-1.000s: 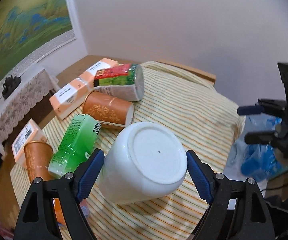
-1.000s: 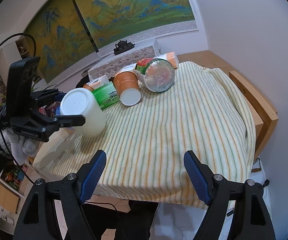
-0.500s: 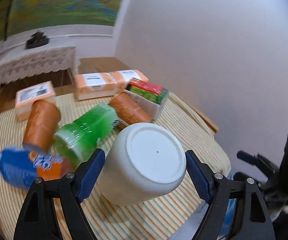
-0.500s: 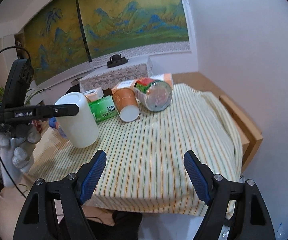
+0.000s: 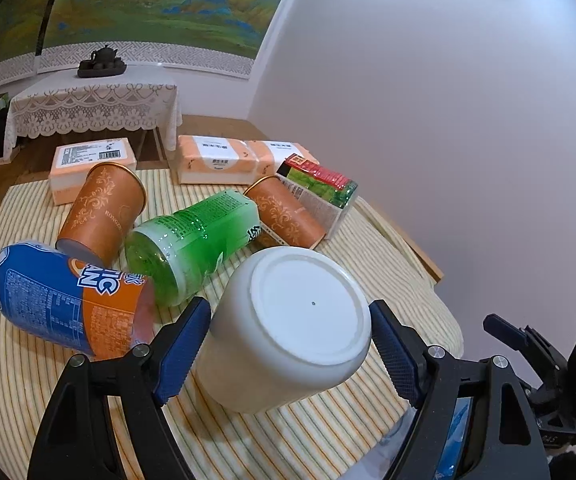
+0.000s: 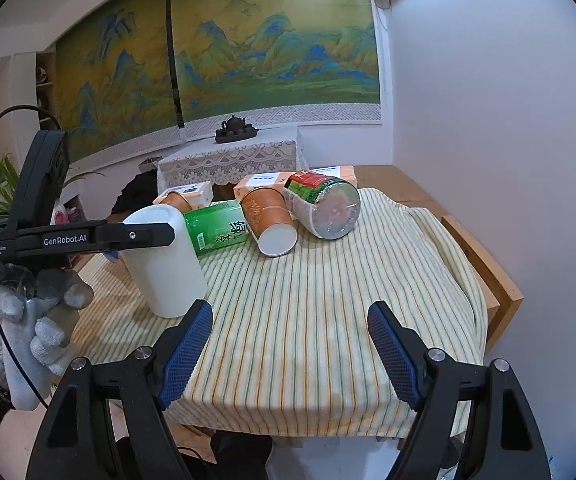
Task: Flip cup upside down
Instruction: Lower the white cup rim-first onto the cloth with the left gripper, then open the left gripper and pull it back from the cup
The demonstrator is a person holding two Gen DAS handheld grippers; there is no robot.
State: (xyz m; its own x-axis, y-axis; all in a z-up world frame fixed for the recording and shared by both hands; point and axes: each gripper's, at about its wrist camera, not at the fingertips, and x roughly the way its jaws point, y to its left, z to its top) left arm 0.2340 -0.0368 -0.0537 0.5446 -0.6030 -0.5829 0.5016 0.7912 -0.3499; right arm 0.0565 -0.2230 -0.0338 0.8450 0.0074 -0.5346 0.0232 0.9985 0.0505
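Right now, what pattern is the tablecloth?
Tablecloth: cream with thin orange and green stripes, clearest in the right wrist view.

The surface [image 6: 499,280] is wooden and draped in a striped yellow cloth [image 6: 327,320]. On the cloth the white cup [image 6: 164,264] stands mouth down, with a green bottle [image 5: 192,244], two orange paper cups [image 5: 102,212], a blue-and-orange can [image 5: 68,304] and a clear container [image 6: 327,208] lying on their sides. Orange tissue packs [image 5: 216,158] lie along the far edge.

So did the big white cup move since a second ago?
Yes. In the right wrist view the white cup, between the left tool's fingers, has come forward over the striped cloth, away from the green bottle, and stands more upright, base up.
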